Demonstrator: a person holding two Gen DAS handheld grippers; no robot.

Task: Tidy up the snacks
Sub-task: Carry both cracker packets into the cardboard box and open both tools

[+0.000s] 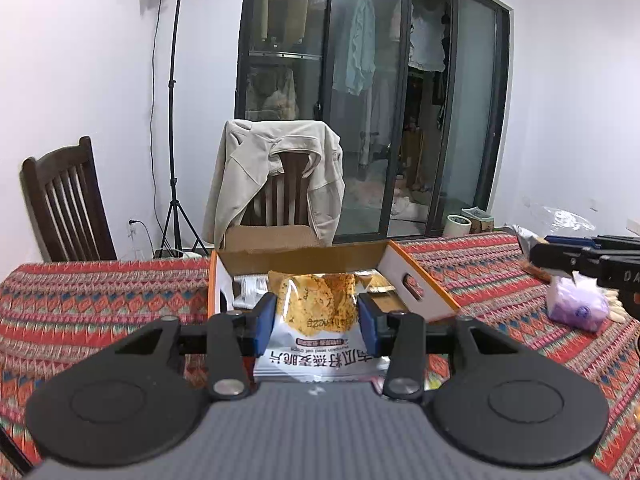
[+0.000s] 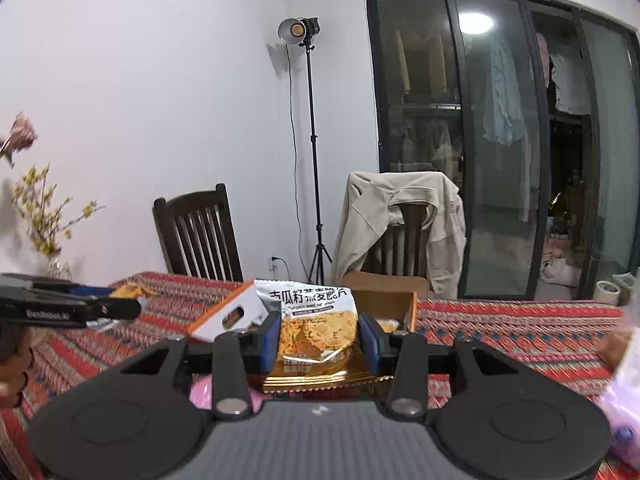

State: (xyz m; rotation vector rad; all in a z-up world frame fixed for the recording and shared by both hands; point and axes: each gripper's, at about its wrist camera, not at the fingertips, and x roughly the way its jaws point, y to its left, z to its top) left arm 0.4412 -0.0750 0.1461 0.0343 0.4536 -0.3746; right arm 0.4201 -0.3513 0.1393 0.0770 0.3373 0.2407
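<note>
- Each hand-held gripper carries one pumpkin-seed oat crisp packet: the left hand-held gripper (image 1: 316,322) is clamped on an upside-down packet (image 1: 316,320), the right hand-held gripper (image 2: 320,338) on an upright packet (image 2: 316,328), jaws partly closed.
- Both packets hang above the counter (image 1: 80,300) near the open cardboard box (image 1: 400,272), which already holds some packets.
- A lilac bag (image 1: 576,306) lies outside the box, so sorting seems unfinished.
- The packets are white and glossy, showing golden crisps.

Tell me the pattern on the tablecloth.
The tablecloth has bands of red, orange and blue geometric zigzags and diamonds; the left wrist view shows it best.
</note>
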